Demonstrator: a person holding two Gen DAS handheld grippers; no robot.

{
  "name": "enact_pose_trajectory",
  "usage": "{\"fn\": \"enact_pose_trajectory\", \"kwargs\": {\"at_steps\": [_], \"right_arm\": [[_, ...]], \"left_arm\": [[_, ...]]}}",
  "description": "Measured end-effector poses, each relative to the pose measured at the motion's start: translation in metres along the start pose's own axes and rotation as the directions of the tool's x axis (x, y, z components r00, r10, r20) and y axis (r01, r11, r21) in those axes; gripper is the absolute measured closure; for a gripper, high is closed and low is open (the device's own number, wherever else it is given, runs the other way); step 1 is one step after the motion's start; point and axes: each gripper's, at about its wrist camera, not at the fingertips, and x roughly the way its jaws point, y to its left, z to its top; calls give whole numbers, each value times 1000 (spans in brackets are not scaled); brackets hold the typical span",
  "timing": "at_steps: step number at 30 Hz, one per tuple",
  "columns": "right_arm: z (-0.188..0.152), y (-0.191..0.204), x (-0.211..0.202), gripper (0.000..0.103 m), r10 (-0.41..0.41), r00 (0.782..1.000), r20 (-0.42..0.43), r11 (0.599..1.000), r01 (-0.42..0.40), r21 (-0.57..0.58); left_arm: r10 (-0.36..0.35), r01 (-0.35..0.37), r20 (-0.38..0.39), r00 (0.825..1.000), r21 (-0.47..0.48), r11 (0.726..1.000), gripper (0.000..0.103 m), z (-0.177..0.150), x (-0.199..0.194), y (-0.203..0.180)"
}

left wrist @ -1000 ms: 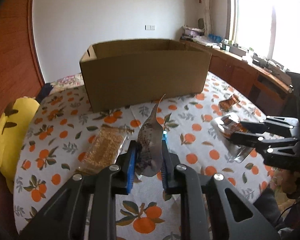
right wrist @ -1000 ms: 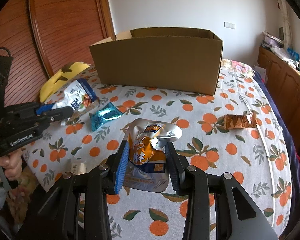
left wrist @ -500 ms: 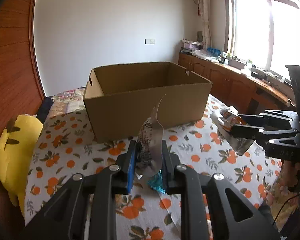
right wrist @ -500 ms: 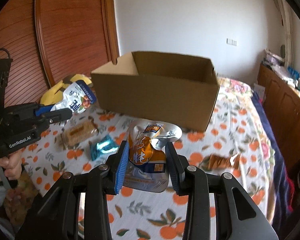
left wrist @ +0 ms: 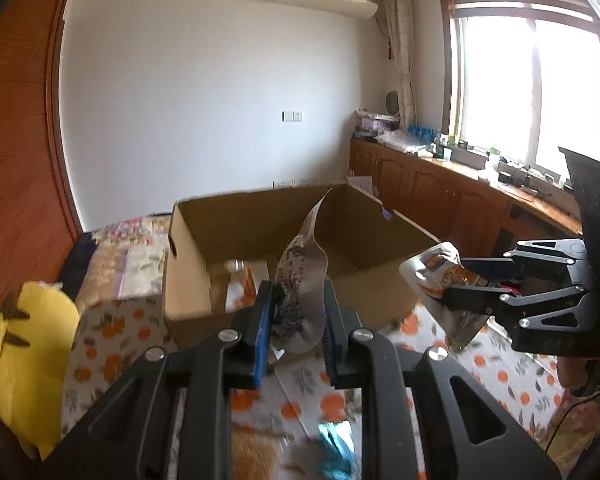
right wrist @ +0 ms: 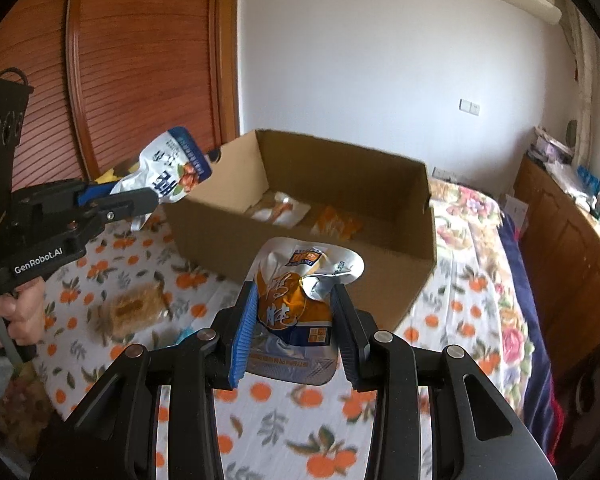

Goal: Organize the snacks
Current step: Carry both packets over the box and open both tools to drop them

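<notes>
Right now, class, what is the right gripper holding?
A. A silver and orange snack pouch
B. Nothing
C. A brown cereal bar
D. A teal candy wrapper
A: in the right wrist view the right gripper is shut on the silver and orange snack pouch, raised in front of the cardboard box.

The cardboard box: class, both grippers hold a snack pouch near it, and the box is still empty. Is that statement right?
One detail is wrong. The cardboard box is not empty: the right wrist view shows packets already lying on its floor. The rest holds: the left gripper is shut on a blue and white pouch, and the right gripper on an orange pouch.
</notes>
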Motion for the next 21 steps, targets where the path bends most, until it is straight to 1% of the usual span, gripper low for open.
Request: {"fn": "enact_pose_trajectory", "kwargs": {"at_steps": [7,12,17,18,21], "right_arm": [[40,-12,31,66,6,1000,31,1000,-6,4],[61,-23,61,66,16,999,28,1000,-17,21],[71,-33,87,66,14,1000,24,999,-15,45],[71,-35,93,66,13,1000,19,998,-14,53],[69,-41,109,66,12,1000,-1,997,-12,75]], "left_arm": [[6,-6,-6,1000,-35,999,84,25,43,23],[15,-15,-17,1000,-43,999,84,31,65,33],[9,-11,-41,999,-50,999,83,29,84,39],[7,-10,-53,999,-54,998,83,28,89,40],[15,-19,-56,998,-61,998,81,27,96,40]]}}
